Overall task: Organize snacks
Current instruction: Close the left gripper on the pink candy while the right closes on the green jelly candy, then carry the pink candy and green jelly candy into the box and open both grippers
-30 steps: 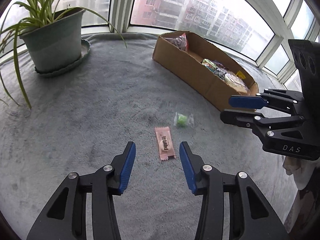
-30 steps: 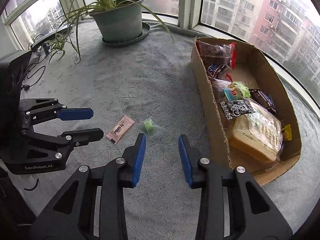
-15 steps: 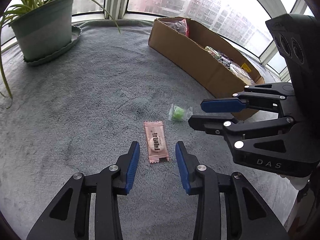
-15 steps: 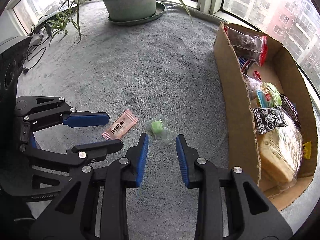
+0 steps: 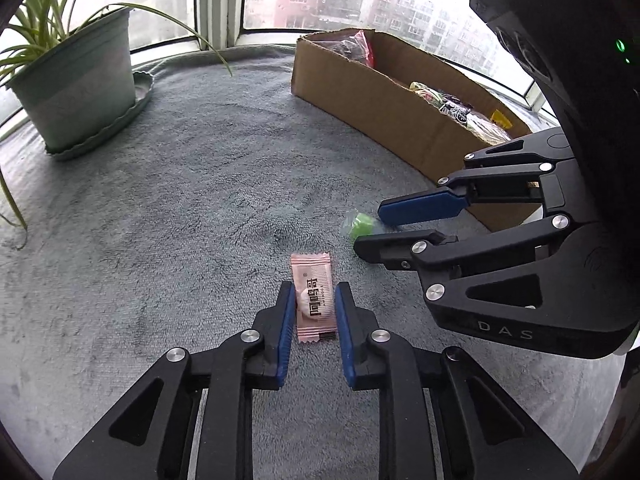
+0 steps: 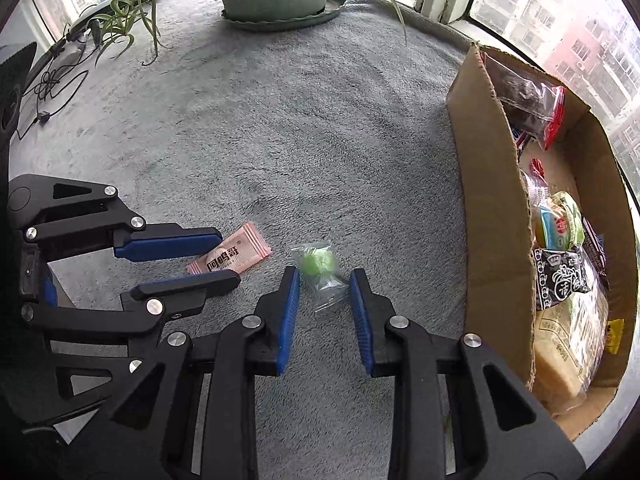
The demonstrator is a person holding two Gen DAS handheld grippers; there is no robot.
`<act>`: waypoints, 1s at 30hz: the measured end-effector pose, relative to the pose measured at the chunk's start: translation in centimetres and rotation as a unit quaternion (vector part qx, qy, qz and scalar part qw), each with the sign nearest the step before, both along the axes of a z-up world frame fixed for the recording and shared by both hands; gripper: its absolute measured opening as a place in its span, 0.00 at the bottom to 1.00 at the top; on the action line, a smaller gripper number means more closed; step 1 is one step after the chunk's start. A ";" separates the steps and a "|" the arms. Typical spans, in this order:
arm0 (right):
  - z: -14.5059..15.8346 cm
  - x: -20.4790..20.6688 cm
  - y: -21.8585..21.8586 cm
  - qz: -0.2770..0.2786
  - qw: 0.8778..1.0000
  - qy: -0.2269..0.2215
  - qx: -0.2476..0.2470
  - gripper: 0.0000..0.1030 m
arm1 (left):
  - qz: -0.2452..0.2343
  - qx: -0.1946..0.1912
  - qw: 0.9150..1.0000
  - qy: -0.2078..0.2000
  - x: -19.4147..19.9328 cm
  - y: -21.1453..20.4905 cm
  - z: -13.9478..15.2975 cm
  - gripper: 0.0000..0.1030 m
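A pink snack packet [image 5: 313, 296] lies on the grey blanket between the pads of my left gripper [image 5: 313, 294], which stand close on both sides of it; it also shows in the right wrist view [image 6: 236, 255]. A green candy in a clear wrapper [image 6: 319, 265] lies between the tips of my right gripper [image 6: 323, 277], which is open around it; it shows in the left wrist view [image 5: 361, 225]. A cardboard box [image 6: 492, 208] holding several snacks stands to the right.
A potted plant in a green pot [image 5: 76, 84] on a saucer stands at the far left by the window. Cables [image 6: 48, 80] lie at the blanket's left edge. The two grippers work side by side, close together.
Both grippers moved forward and down onto the snacks. The left jaws narrowed around the pink packet. The right jaws now straddle the green candy.
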State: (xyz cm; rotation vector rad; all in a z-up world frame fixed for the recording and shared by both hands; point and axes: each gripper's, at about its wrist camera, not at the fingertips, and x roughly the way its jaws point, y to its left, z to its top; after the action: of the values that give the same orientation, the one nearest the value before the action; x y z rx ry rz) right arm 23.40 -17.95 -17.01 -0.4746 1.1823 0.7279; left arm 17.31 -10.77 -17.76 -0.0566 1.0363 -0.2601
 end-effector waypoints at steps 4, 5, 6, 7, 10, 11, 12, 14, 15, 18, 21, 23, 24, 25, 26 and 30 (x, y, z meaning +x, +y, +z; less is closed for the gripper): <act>0.0 0.0 0.1 0.003 1.000 0.002 0.001 0.23 | -0.002 0.000 1.000 -0.002 0.0 0.1 0.0 0.17; 0.0 0.0 0.1 0.004 1.000 0.002 0.000 0.22 | -0.002 -0.001 1.000 -0.002 0.0 0.1 0.0 0.17; 0.0 0.0 0.1 0.005 1.000 0.003 0.000 0.21 | -0.002 -0.001 1.000 -0.002 0.0 0.1 0.0 0.17; 0.0 0.0 0.1 0.004 1.000 0.003 0.001 0.21 | -0.002 -0.003 1.000 -0.001 0.0 0.2 0.0 0.17; 0.0 0.2 -0.1 -0.001 1.000 0.004 0.005 0.19 | -0.005 -0.002 1.000 -0.001 0.0 0.2 0.0 0.17; 0.0 0.1 -0.1 -0.001 1.000 0.003 0.006 0.18 | -0.008 0.002 1.000 -0.002 -0.1 0.1 0.1 0.17; 0.1 0.1 -0.1 -0.001 1.000 0.001 0.006 0.17 | -0.009 0.004 1.000 -0.002 -0.1 0.1 0.1 0.17; 0.2 0.1 -0.2 -0.004 1.000 -0.001 0.011 0.15 | -0.010 0.004 1.000 -0.002 -0.1 0.0 0.2 0.17; 0.3 0.1 -0.3 -0.007 1.000 -0.001 0.013 0.15 | -0.009 0.003 1.000 -0.002 -0.1 0.0 0.2 0.17; 0.7 -0.1 -0.7 -0.015 1.000 -0.003 0.023 0.14 | -0.002 -0.007 1.000 -0.001 -0.2 0.4 0.3 0.17; 1.1 -0.3 -1.2 -0.020 0.999 -0.008 0.031 0.14 | 0.003 -0.015 1.000 -0.004 -0.4 0.8 0.7 0.17; 1.5 -0.4 -1.6 -0.028 0.999 -0.009 0.039 0.14 | 0.003 -0.018 1.000 -0.006 -0.6 1.0 1.0 0.17; 1.6 -0.4 -1.8 -0.030 0.999 -0.010 0.042 0.14 | 0.005 -0.020 1.000 -0.008 -0.7 1.2 1.1 0.17; 1.8 -0.6 -2.0 -0.033 0.998 -0.011 0.046 0.14 | 0.006 -0.022 1.000 -0.009 -0.7 1.3 1.3 0.17; 2.1 -0.6 -2.2 -0.037 0.998 -0.013 0.050 0.14 | 0.007 -0.024 1.000 -0.010 -0.8 1.4 1.5 0.17; 3.3 -0.9 -3.1 -0.052 0.996 -0.020 0.072 0.14 | 0.011 -0.031 0.999 -0.015 -1.0 1.9 2.2 0.17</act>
State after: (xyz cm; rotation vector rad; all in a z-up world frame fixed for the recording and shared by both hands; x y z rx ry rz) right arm 22.49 -21.02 -13.68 -0.3040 1.1007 0.7044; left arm 16.34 -8.83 -15.58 -0.1209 0.9963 -0.2721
